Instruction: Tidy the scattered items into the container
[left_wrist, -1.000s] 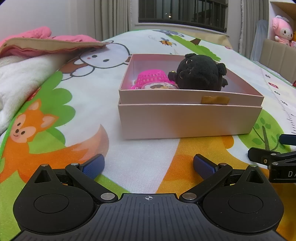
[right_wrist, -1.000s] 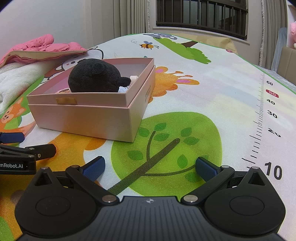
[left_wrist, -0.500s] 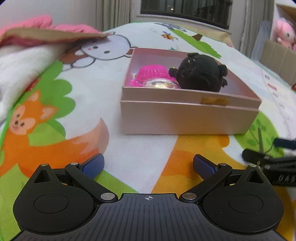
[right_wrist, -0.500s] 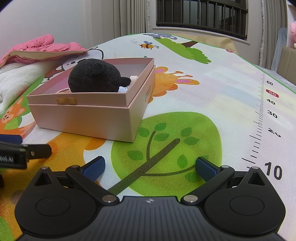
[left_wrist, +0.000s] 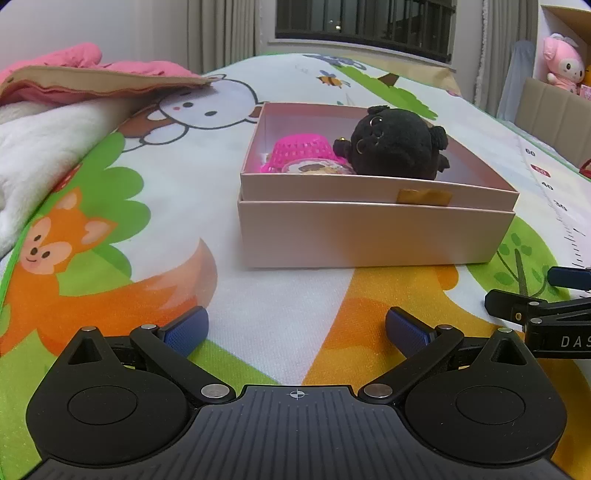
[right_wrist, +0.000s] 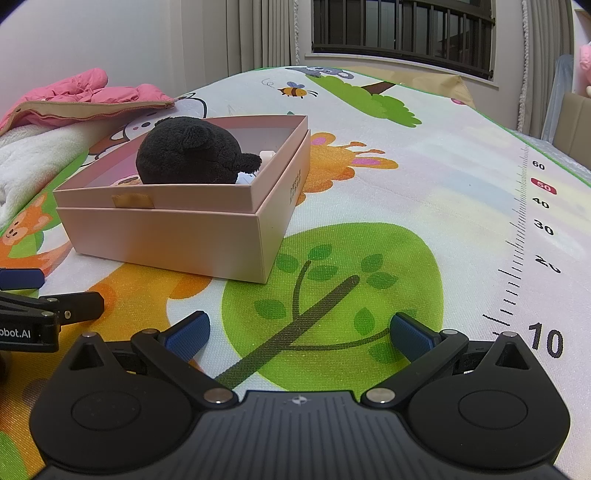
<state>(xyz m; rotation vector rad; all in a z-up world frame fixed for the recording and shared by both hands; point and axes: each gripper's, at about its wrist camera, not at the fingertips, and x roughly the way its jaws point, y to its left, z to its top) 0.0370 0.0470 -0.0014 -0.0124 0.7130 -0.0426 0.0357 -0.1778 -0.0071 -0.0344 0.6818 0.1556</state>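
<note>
Close by, left gripper wide open, holding nothing, low over the play mat. Right gripper just the same, wide open and empty, over the green tree picture. Farther on, pink box flat on the mat, long side facing the left gripper. Inside, black plush toy sitting up, face turned left, touching a pink basket. Far left edge, pink jacket on a white blanket.

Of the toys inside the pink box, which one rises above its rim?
The black plush toy. Its round body stands clearly above the pink box rim, while the pink mesh basket beside it stays mostly below it.
</note>
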